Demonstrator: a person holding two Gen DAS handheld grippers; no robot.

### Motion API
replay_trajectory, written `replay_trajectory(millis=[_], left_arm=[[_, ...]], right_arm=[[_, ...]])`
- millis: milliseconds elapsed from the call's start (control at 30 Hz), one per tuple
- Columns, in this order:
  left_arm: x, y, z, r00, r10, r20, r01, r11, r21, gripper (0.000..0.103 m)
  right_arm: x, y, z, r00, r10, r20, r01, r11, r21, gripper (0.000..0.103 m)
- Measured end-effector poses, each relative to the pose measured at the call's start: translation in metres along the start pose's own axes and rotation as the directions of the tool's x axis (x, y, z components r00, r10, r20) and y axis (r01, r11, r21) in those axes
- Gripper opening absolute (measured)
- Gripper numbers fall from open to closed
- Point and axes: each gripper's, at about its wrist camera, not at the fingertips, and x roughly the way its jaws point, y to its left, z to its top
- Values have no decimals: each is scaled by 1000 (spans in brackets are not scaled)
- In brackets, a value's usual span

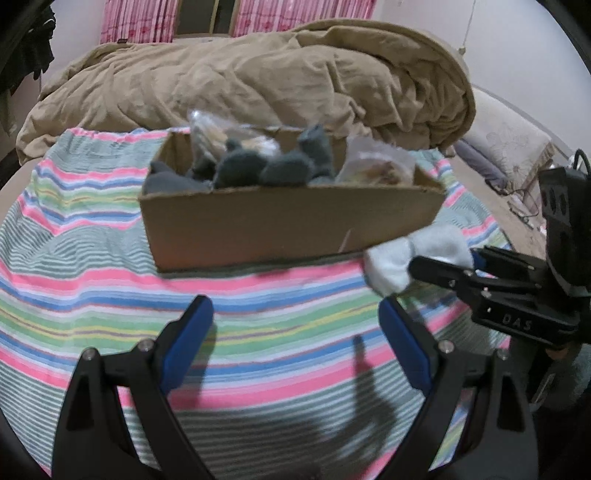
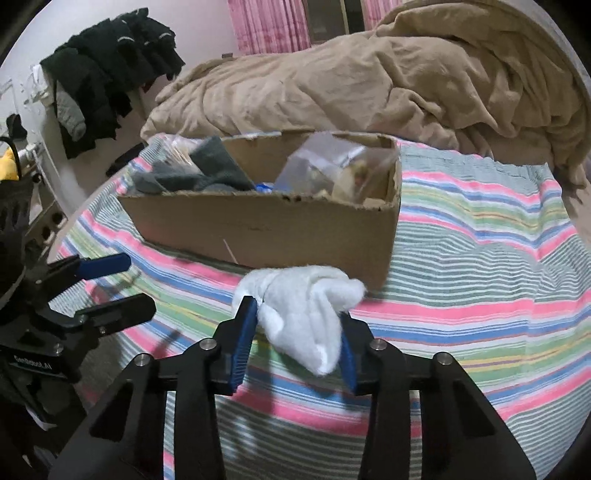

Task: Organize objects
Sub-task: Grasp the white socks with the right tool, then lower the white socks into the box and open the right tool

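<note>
A cardboard box [image 1: 280, 221] stands on a striped cloth [image 1: 110, 280]; it shows in the right wrist view too [image 2: 266, 229]. It holds several grey socks [image 1: 258, 166] and clear plastic bags [image 2: 328, 166]. My right gripper [image 2: 295, 325] is shut on a white sock [image 2: 306, 310] and holds it above the cloth, just in front of the box's near right corner. In the left wrist view the white sock [image 1: 402, 258] hangs from the right gripper [image 1: 443, 264]. My left gripper [image 1: 295, 321] is open and empty above the cloth, in front of the box; it also shows at the left of the right wrist view [image 2: 125, 284].
A crumpled tan blanket [image 1: 258, 81] lies on the bed behind the box. Dark clothes [image 2: 110, 74] hang on the left wall. Pink curtains [image 1: 140, 18] hang at the back. A pillow [image 1: 509, 144] lies at the right.
</note>
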Motion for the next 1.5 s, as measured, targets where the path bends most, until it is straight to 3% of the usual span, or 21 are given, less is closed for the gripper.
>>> replay_trajectory(millis=[433,533,633,933,1233,1500], left_arm=[[-36,-4,33,993,-11,118,15,1000,-25,92],[-40,-1,47,990,20,143,-19,1000,-2,92],[-33,2,57,987,80,137,-83,996,13,92],[-14,19,66,991,99,93,-95,994,-55,92],[2,32,72,990,128,61,-121,987,-104,92],[18,38,67,985,170,31,-167,982,-83,92]], right_arm=[[-42,13,28,991,45,122,-43,999,-13,37],[-50,12,40,985,52,164,-53,999,5,37],[-50,10,52,980,60,189,-68,997,33,37],[-44,6,76,971,64,230,-87,992,90,34],[-1,6,95,982,48,181,-71,990,126,33],[53,12,92,997,6,71,-14,993,121,30]])
